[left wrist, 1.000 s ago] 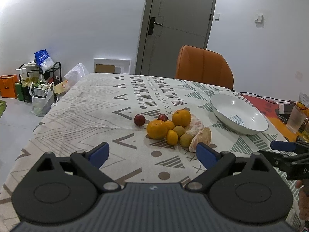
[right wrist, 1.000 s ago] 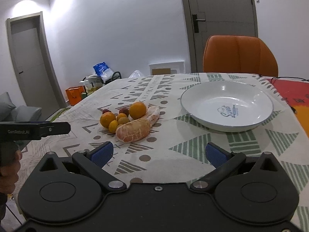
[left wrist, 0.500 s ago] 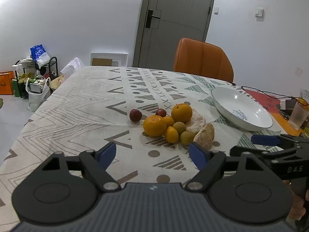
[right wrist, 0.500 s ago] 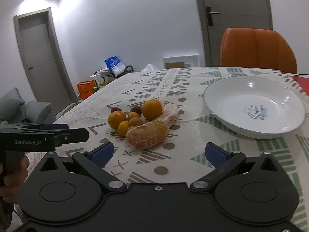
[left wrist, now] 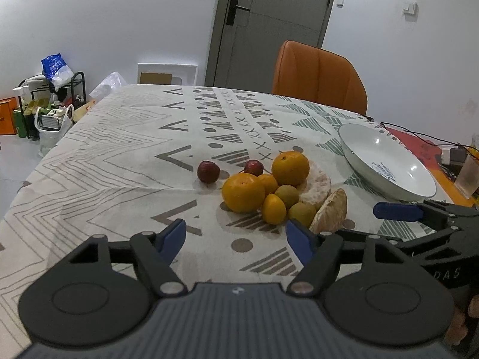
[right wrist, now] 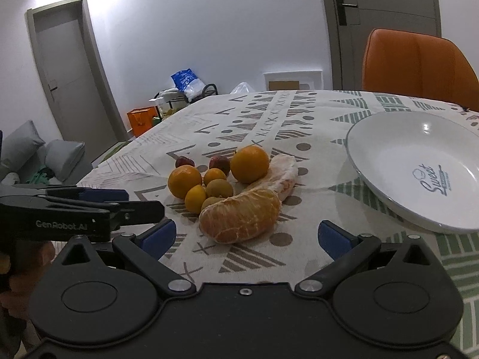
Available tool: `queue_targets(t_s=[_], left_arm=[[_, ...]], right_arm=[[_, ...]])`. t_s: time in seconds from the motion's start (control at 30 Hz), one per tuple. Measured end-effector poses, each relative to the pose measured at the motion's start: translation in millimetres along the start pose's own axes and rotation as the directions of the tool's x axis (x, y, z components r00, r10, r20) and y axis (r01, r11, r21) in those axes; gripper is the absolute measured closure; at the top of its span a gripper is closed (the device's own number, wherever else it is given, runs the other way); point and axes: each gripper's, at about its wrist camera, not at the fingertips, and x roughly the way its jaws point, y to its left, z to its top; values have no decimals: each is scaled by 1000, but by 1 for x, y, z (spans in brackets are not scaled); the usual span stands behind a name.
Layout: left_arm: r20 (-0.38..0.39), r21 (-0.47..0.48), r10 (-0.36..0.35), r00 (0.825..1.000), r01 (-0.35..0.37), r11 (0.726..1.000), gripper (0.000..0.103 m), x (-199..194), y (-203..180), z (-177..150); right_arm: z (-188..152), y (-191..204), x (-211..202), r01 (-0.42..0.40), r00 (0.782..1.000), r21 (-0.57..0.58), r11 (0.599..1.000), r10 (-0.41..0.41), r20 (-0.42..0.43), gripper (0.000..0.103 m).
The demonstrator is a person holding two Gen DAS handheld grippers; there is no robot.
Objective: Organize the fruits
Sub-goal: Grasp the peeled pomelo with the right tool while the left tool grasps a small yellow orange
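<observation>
The fruits (right wrist: 227, 188) lie clustered mid-table on the tablecloth (left wrist: 119, 161); the plate (right wrist: 389, 149) near the right edge holds nothing. I hold my left gripper (left wrist: 235, 236) and right gripper (right wrist: 245, 234) open, empty. Nothing is sorted yet.

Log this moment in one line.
left gripper: open, empty | right gripper: open, empty | fruit pile: on table | plate: empty
</observation>
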Motion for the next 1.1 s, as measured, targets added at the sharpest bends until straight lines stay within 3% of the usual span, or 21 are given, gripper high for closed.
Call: queue_targets(t_s=[0.4, 0.67, 0.83, 1.1], left_arm=[[-4, -13, 3, 1000, -3, 1000, 32, 6, 7, 9], [-15, -22, -20, 1000, 19, 1000, 35, 12, 7, 9], [-18, -11, -48, 999, 48, 999, 42, 14, 1, 10], [-35, 2, -83, 996, 83, 997, 60, 21, -11, 8]], right_arm=[[6, 7, 21, -3, 999, -62, 998, 0, -44, 2], [6, 5, 26, 7, 999, -78, 997, -10, -43, 39], [6, -2, 21, 11, 999, -45, 999, -12, -35, 39], [5, -12, 13, 24, 999, -14, 1000, -24, -22, 39]])
